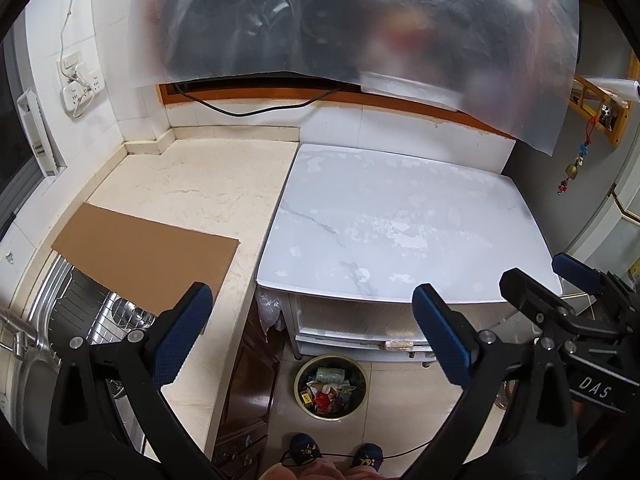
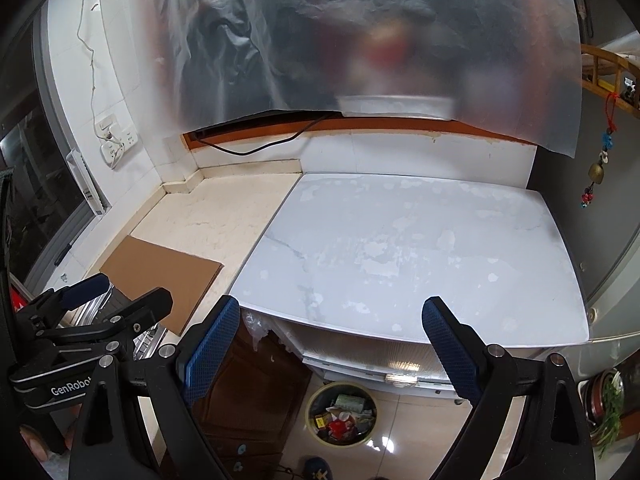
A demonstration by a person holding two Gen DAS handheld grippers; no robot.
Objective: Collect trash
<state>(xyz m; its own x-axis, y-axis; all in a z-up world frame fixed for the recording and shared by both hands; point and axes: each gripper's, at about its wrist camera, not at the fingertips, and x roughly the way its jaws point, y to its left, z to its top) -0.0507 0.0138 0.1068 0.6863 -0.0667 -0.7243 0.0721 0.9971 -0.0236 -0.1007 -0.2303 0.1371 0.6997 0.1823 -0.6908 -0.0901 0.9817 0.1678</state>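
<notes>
A round trash bin [image 1: 331,388] stands on the floor below the white marble-look table [image 1: 400,220]; it holds several wrappers and bits of trash. It also shows in the right wrist view [image 2: 342,414]. My left gripper [image 1: 312,320] is open and empty, held above the table's front edge and the bin. My right gripper [image 2: 332,328] is open and empty, also above the table's front edge [image 2: 400,248]. The right gripper [image 1: 560,280] shows at the right of the left wrist view. The left gripper [image 2: 104,292] shows at the left of the right wrist view.
A beige counter [image 1: 208,184] adjoins the table on the left, with a brown cardboard sheet [image 1: 148,256] partly over a steel sink [image 1: 80,320]. Translucent plastic sheeting [image 1: 360,20] hangs above. A dark wooden cabinet [image 1: 252,380] stands under the counter. My shoes [image 1: 304,446] are by the bin.
</notes>
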